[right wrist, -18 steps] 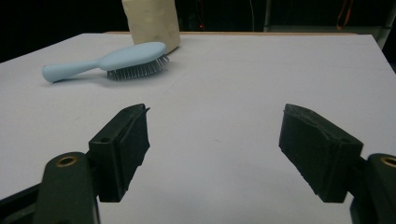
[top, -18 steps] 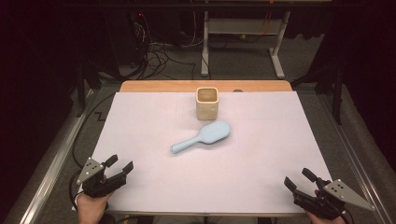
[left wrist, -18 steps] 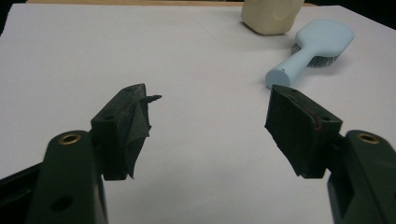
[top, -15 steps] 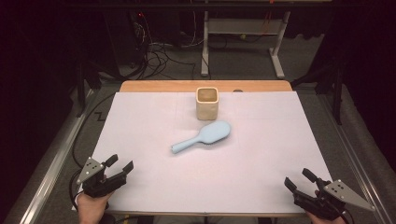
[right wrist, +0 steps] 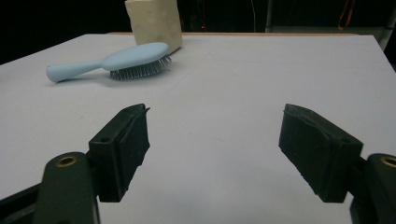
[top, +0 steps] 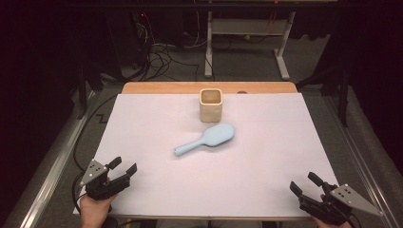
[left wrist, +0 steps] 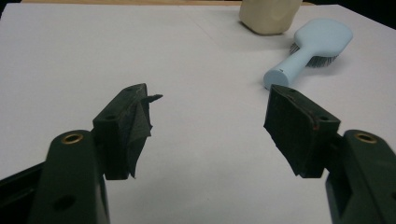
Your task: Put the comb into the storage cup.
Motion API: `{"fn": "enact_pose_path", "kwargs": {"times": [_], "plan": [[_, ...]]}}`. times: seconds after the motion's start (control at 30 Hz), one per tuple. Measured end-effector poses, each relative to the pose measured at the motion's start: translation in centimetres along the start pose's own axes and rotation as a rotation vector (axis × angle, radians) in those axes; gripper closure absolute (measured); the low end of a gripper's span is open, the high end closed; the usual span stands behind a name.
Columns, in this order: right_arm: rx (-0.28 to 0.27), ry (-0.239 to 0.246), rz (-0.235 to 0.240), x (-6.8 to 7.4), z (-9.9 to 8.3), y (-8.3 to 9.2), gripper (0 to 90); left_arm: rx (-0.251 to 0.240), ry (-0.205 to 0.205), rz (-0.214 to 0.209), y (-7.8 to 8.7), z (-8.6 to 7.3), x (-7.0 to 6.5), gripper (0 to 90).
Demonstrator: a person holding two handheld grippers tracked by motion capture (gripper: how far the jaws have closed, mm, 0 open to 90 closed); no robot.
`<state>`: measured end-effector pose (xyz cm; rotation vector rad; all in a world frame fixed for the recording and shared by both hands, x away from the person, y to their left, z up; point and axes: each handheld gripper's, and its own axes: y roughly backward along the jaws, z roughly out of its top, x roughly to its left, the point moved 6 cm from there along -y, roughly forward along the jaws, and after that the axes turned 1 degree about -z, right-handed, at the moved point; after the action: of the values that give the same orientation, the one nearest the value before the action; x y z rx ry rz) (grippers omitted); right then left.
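Both the left gripper (top: 122,169) and right gripper (top: 304,183) are held spread and empty, well apart from the blue hairbrush (top: 206,139).

Tabletop (top: 142,142) in front of me, covered by white sheet; bare wood strip along far edge (top: 157,88). Grey carpeted floor (top: 247,66) beyond. Tangle of black cables (top: 159,54) on floor, far left. White metal table frame (top: 247,33) at back, legs on floor. Metal rail (top: 52,166) along left side. Room dark past edges; light falls on tabletop.
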<state>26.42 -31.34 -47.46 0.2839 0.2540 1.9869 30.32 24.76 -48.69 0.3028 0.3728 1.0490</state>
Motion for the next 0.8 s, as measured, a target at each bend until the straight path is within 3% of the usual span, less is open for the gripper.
{"fn": "enact_pose_path", "kwargs": {"times": [0.43, 0.8], "plan": [[0.006, 0.006, -0.005, 0.06, -0.06, 0.09, 25.0, -0.016, 0.020, -0.005, 0.25, 0.42, 0.05, 31.6], [-0.002, 0.002, -0.004, 0.06, -0.05, 0.17, 24.9, -0.018, 0.002, -0.017, 0.04, 0.76, -0.46, 31.3]]}}
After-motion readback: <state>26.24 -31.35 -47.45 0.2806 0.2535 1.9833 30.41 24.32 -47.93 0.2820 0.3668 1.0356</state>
